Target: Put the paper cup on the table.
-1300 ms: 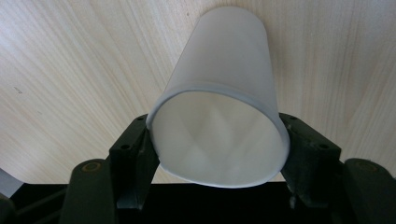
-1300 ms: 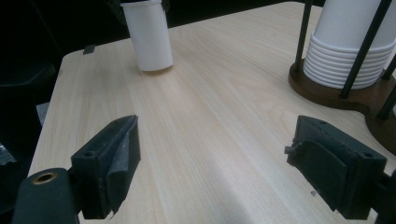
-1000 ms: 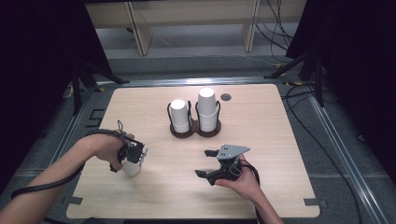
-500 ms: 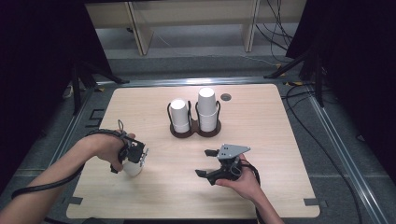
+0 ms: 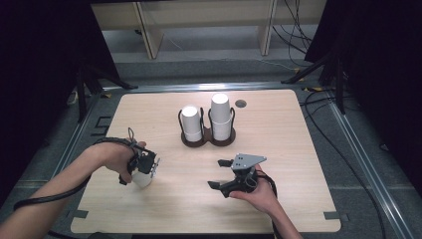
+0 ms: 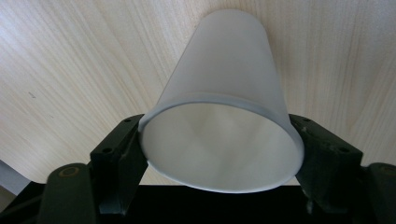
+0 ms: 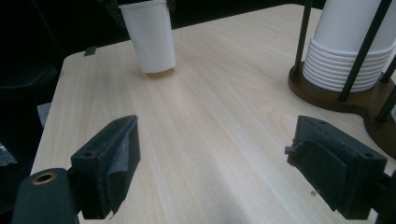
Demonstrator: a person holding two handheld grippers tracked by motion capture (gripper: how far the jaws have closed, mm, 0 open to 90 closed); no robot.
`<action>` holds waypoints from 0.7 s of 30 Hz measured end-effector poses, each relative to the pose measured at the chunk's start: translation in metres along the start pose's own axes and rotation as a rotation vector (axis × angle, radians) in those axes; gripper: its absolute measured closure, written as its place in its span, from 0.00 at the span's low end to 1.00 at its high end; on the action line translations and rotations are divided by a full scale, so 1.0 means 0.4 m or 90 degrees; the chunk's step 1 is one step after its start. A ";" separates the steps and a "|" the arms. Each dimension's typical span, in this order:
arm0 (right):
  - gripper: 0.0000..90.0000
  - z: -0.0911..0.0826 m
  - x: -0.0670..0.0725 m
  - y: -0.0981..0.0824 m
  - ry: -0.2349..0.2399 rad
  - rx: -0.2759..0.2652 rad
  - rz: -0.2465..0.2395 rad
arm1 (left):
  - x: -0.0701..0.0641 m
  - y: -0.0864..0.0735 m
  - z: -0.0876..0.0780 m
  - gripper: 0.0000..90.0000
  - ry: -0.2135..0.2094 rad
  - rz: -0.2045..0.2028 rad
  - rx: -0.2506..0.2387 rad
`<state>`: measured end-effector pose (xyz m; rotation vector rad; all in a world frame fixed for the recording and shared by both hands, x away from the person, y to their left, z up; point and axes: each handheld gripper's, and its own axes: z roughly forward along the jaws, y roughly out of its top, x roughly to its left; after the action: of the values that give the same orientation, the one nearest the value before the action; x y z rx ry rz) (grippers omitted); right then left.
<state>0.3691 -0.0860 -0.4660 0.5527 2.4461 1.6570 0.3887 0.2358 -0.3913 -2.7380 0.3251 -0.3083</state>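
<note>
One white cup [image 5: 143, 177] is standing upright at the table's [image 5: 298, 129] near left, its rim clamped by the left gripper [image 5: 144, 164]. Two stacks of inverted cups [image 5: 220, 117] are sitting mid-table in a dark holder [image 5: 208, 140]. The right gripper [image 5: 222, 173] is hovering wide apart, holding nothing.

My table [image 5: 278, 199] is pale wood with rounded corners. Just past its centre, toward 12 o'clock, sits a dark rack [image 5: 207, 141] with two bays, each holding a stack of white cups turned mouth-down; the right stack [image 5: 220, 114] stands taller than the left stack [image 5: 191, 122]. A small dark round spot [image 5: 241, 103] lies in the tabletop at about 1 o'clock. At about 8 o'clock a single white cup [image 5: 142, 178] stands mouth-up on the wood, my left tongs [image 6: 215, 154] closed around its rim.
</note>
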 end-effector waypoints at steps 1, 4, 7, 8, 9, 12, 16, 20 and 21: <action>0.18 0.000 0.000 0.000 0.000 0.001 0.000 | 0.000 0.000 0.001 0.26 0.000 0.002 0.002; 0.18 0.000 0.000 0.000 0.000 0.001 -0.001 | -0.001 0.001 0.004 0.25 0.000 -0.003 -0.001; 0.18 0.001 0.000 0.001 0.001 0.001 -0.001 | 0.003 0.001 0.001 0.23 0.003 0.003 0.002; 0.18 0.002 0.000 0.001 0.001 0.001 -0.002 | 0.003 0.002 0.001 0.23 0.002 0.004 0.003; 0.18 0.002 0.000 0.001 0.001 0.000 -0.002 | 0.003 0.003 0.001 0.22 0.002 0.003 0.001; 0.18 0.003 0.002 0.000 0.006 0.003 0.006 | 0.001 0.005 0.005 0.20 -0.002 -0.006 -0.009; 0.18 0.003 0.002 0.000 0.006 0.003 0.006 | 0.001 0.007 0.003 0.17 -0.007 -0.004 -0.008; 0.18 0.003 0.002 0.001 0.002 0.002 0.004 | -0.001 0.005 -0.002 0.16 -0.006 -0.023 -0.030; 0.18 0.003 0.003 0.001 0.003 0.003 0.005 | -0.001 0.003 -0.006 0.16 -0.006 -0.025 -0.035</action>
<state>0.3686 -0.0844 -0.4661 0.5591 2.4549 1.6580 0.3874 0.2339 -0.3898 -2.8011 0.2822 -0.3018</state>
